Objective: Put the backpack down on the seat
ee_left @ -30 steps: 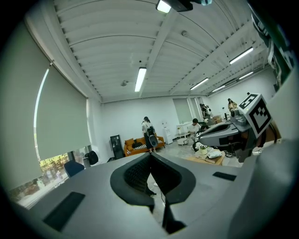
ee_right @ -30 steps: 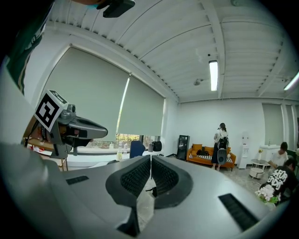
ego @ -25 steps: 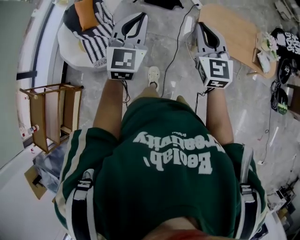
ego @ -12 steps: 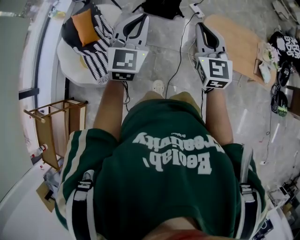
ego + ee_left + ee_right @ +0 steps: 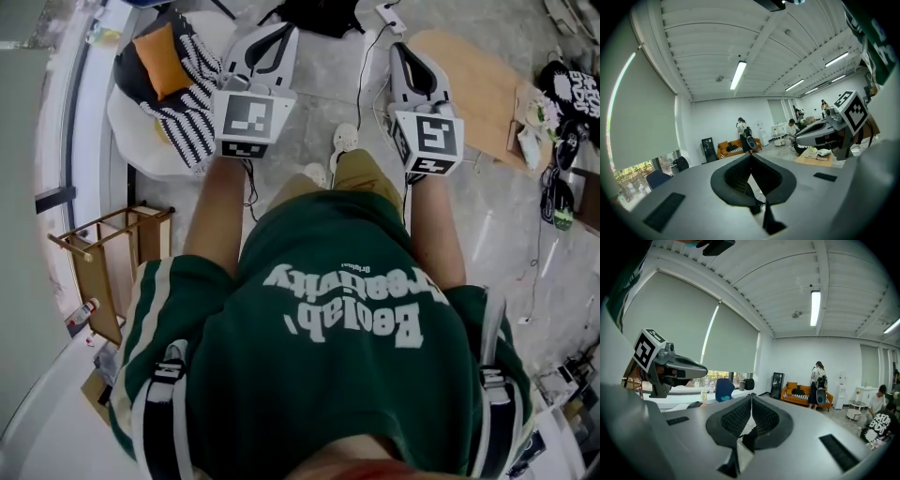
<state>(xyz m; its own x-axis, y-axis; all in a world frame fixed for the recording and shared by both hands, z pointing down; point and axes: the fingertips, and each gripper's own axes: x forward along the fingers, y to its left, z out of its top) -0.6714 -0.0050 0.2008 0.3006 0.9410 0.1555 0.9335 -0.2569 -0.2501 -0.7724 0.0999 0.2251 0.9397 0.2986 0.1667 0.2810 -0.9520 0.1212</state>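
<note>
The person wears the backpack (image 5: pixel 161 412). Only its dark shoulder straps show, one over each shoulder of the green T-shirt (image 5: pixel 337 375); the bag's body is out of sight behind the person. It is not on the seat.

Both hands reach out ahead, side by side and apart, each with a gripper pointing nearly level across the room. The left gripper (image 5: pixel 277 34) has its jaws pressed together with nothing between them, as its own view confirms (image 5: pixel 751 155). The right gripper (image 5: pixel 401 52) is closed the same way and empty (image 5: pixel 751 397). Each gripper view catches the other gripper off to one side.

The seat (image 5: pixel 131 141), a round white chair, stands on the floor (image 5: pixel 319 94) just beyond and to the left of the left gripper. An orange cushion (image 5: pixel 155 47) and a black-and-white striped blanket (image 5: pixel 192 80) lie on it, and part of the white seat stays bare at the near rim.

A black cable (image 5: pixel 361 80) runs over the floor between the two grippers, and a white shoe (image 5: pixel 345 137) shows below them. A wooden board (image 5: pixel 478 75) lies on the floor beyond the right gripper. A wooden rack (image 5: pixel 108 258) stands near the floor's left edge, beside the person's left arm.

Across the room an orange sofa (image 5: pixel 806 393) stands against the white wall, with a person (image 5: pixel 818 383) standing in front of it.
</note>
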